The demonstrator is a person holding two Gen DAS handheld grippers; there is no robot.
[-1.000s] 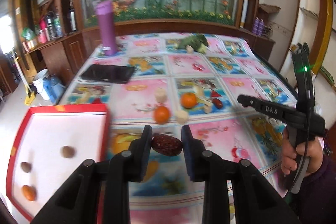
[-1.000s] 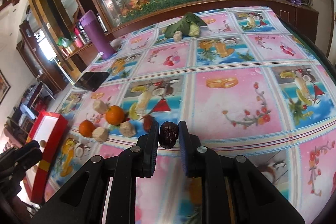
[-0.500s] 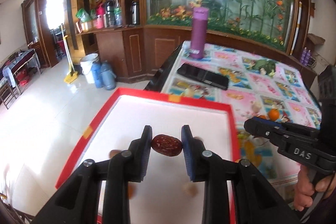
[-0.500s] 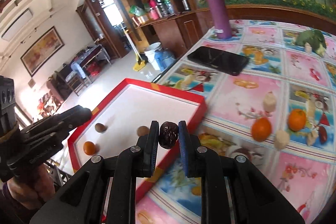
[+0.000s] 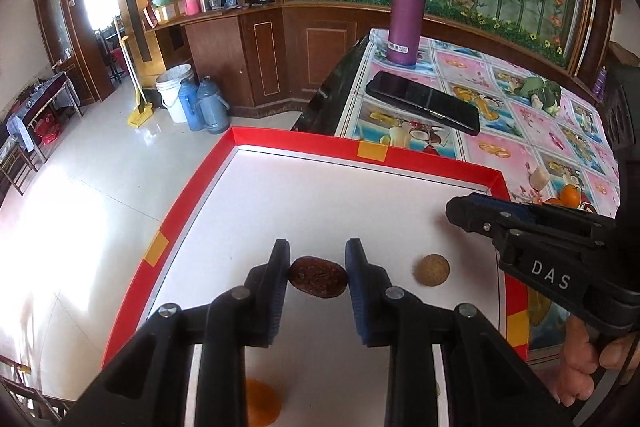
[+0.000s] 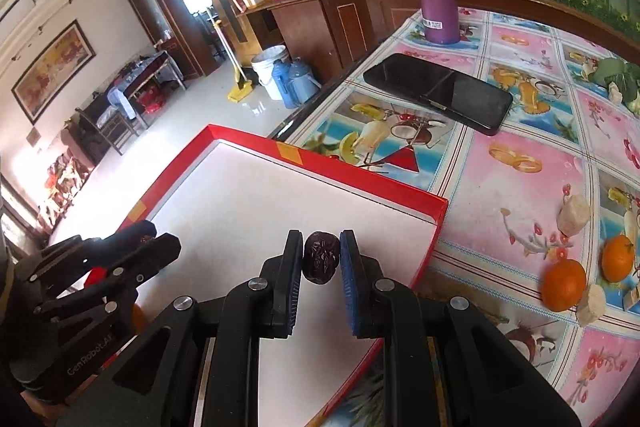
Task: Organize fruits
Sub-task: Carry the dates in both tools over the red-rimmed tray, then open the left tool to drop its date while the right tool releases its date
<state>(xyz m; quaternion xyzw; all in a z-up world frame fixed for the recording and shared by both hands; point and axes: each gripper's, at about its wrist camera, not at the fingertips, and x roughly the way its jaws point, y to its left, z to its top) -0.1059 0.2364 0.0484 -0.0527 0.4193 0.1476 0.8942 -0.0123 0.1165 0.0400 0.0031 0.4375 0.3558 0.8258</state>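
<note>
Delivery step. The left gripper (image 5: 318, 269) pinches a red date (image 5: 318, 276) over the red tray (image 5: 352, 143); the right gripper (image 6: 320, 257) pinches a dark date (image 6: 321, 262) likewise. Next, probably: lower, release both clear of the 2 fruits already there.

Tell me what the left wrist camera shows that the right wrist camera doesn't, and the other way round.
Only the left wrist view shows the left gripper shut on a reddish-brown date, plus a round tan fruit and an orange fruit lying inside the red tray.

Only the right wrist view shows the right gripper shut on a darker date, and a framed painting on the wall.

Both show the red tray, purple bottle, black phone and the oranges left on the tablecloth.
</note>
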